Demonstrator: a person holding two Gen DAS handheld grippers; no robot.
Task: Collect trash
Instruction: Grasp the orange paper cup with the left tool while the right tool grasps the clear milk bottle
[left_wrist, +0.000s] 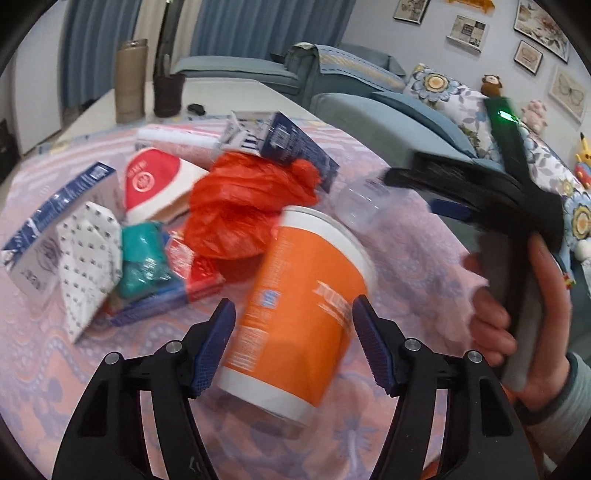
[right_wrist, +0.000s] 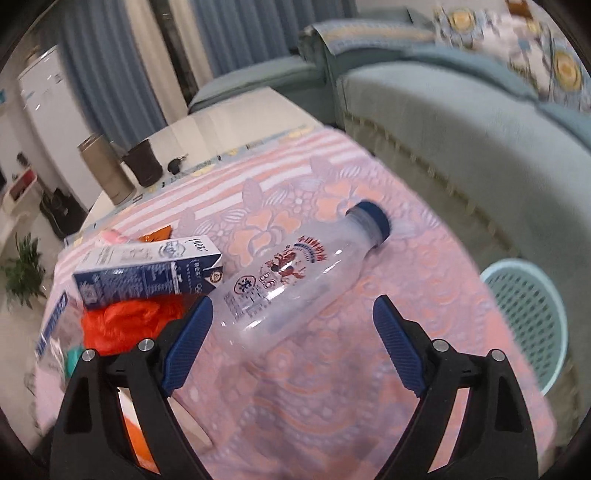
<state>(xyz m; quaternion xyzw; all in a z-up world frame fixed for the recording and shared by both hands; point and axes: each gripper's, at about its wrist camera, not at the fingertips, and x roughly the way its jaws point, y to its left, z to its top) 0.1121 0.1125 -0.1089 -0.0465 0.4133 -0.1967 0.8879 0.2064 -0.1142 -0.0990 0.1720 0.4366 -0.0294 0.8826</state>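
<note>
**Trash heap on patterned table, both grippers spread**

Left wrist view, left to right:
- Blue-and-white carton (left_wrist: 55, 229), lying at the far left of the heap on the pink-patterned table (left_wrist: 44, 369).
- White dotted paper (left_wrist: 90, 258), crumpled, leaning against that carton.
- Red-and-white wrapper (left_wrist: 155, 188), behind the paper.
- Teal crumpled item (left_wrist: 142, 258), resting on a flat red-and-blue box (left_wrist: 184, 291).
- Red plastic bag (left_wrist: 247, 206), bunched at the centre of the heap, touching the orange cup's rim.
- Second blue carton (left_wrist: 284, 144), behind the bag, tilted.
- Orange paper cup (left_wrist: 299, 314), on its side, rim away from the camera, white base nearest. It lies between the left gripper (left_wrist: 293, 347) fingers (left_wrist: 214, 347), which are spread on either side of it; contact cannot be told through the blur.
- Right hand (left_wrist: 517, 325), gripping the handle of the other gripper at the right edge.

Right wrist view, left to right:
- Blue milk carton (right_wrist: 147, 273), on its side over the red bag (right_wrist: 129, 321).
- Clear plastic bottle (right_wrist: 295, 273), blue cap, lying on the table (right_wrist: 332, 387), cap pointing away. Its base sits between the right gripper (right_wrist: 295, 343) fingers (right_wrist: 184, 347), which are spread wide and apart from it.
- Pale teal basket (right_wrist: 532, 321), beside the table at the right, below the sofa (right_wrist: 461, 122).
</note>
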